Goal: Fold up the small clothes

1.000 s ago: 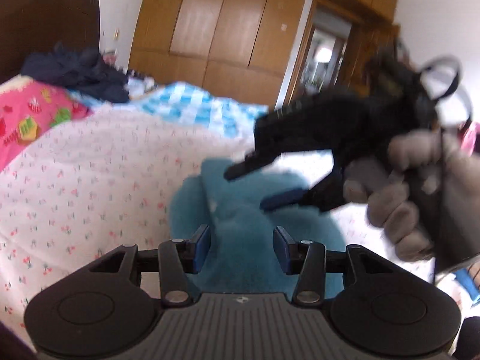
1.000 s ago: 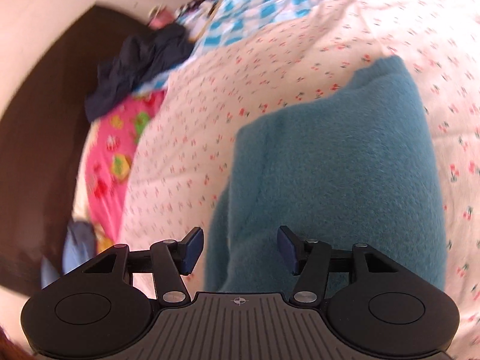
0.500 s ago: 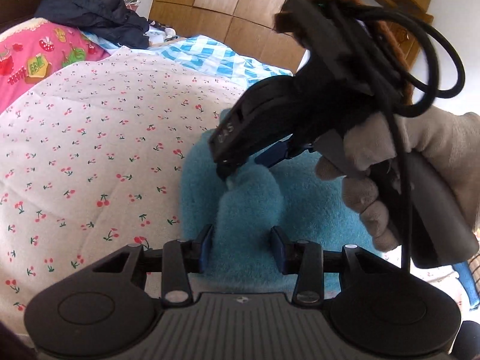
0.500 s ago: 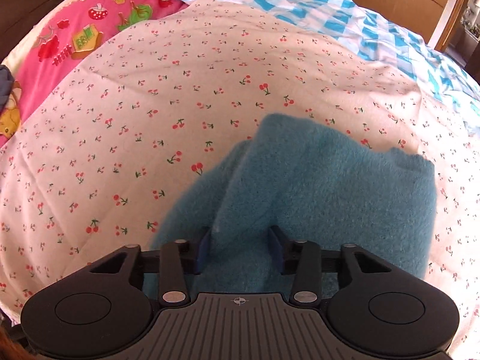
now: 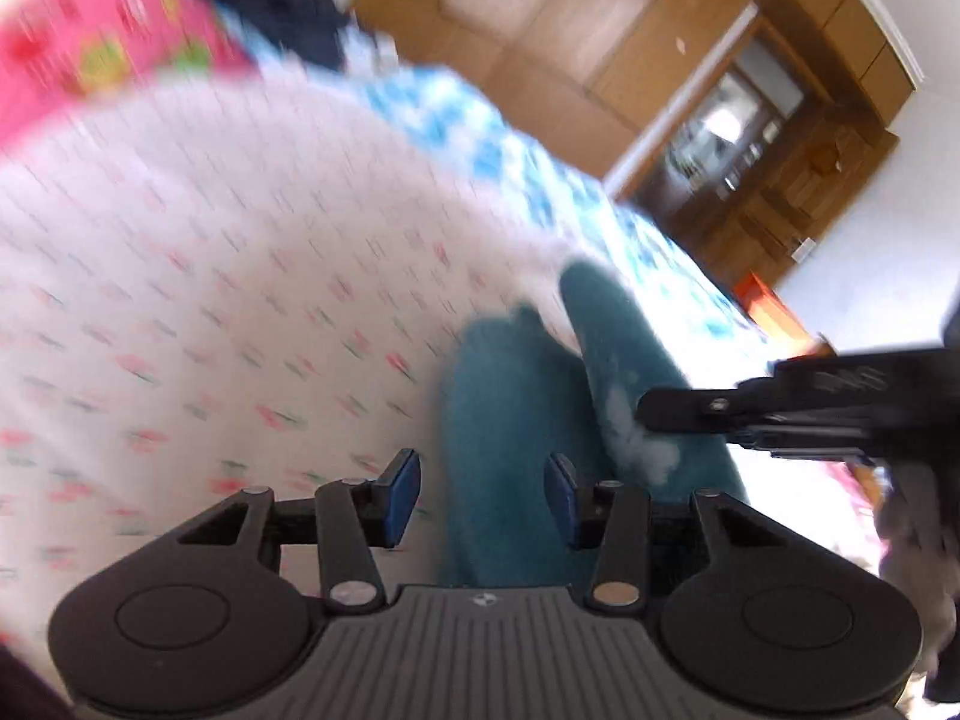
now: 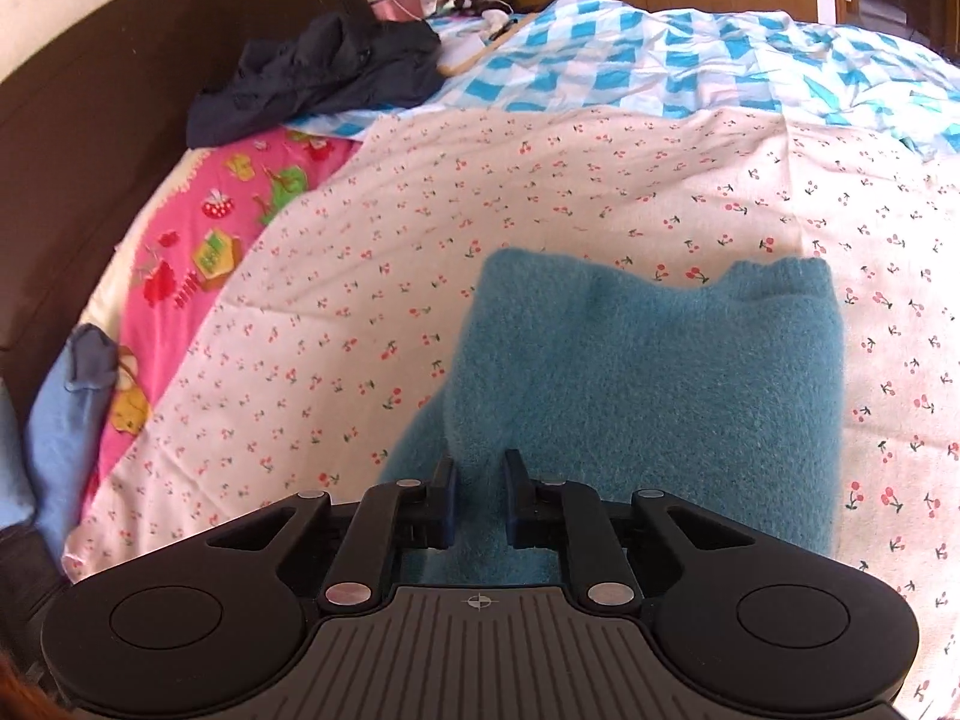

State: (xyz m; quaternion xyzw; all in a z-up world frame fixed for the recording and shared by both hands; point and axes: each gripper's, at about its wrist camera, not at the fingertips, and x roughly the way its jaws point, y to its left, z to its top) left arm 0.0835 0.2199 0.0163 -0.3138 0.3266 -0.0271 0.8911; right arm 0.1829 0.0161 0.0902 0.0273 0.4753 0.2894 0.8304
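A fuzzy teal garment lies folded on the cherry-print sheet of a bed. My right gripper is shut on the garment's near left edge, a fold of cloth pinched between its blue pads. In the blurred left wrist view the garment lies just ahead. My left gripper is open above its near edge and holds nothing. The right gripper's black body shows at the right of that view, on the garment.
A dark navy clothing pile lies at the bed's far left by the brown headboard. A pink cartoon blanket and a blue-check quilt border the sheet. A blue cloth hangs at the left. Wooden wardrobes stand behind.
My right gripper has closed on the garment's near edge. My left gripper has opened wider and swung fast, blurring its view; the right gripper now sits lower at its right.
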